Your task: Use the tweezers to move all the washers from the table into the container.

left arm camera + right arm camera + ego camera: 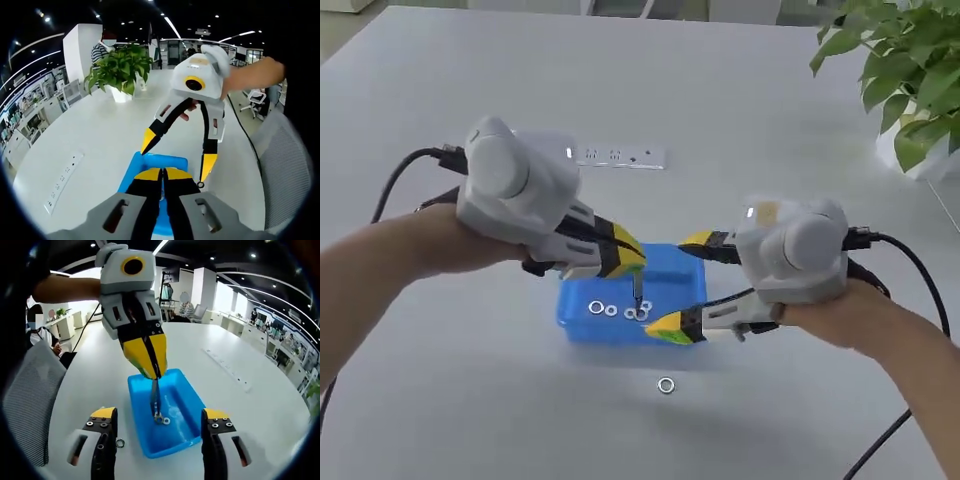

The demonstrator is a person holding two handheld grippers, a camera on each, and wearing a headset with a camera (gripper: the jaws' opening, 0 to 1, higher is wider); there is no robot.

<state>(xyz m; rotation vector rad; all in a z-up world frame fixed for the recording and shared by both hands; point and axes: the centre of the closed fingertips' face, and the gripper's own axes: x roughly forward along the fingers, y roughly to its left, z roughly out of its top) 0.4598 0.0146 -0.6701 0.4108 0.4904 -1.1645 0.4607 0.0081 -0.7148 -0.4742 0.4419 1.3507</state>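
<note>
Nearest me, my left tool (628, 258), yellow tips clamped on slim dark metal tweezers (637, 290), aims them down into the blue rectangular plastic container (582, 322), I judge for release. Flat steel ring washers (610, 310) lie inside. One last washer (665, 385) lies on the matte grey tabletop (470, 420), toward its near edge. My right tool (680, 282) is spread wide at the container's end, probably to steady it.

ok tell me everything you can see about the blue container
The blue container is a shallow rectangular tray with rounded corners and low walls, plastic by its look. It sits flat on the pale table, open side up, between the two tools. Several washers lie on its floor. The tweezers, clamped in the left tool, point down into it, tips at one washer. The open right tool straddles its right end; contact can't be told. One more washer lies on the table outside its near edge.
</note>
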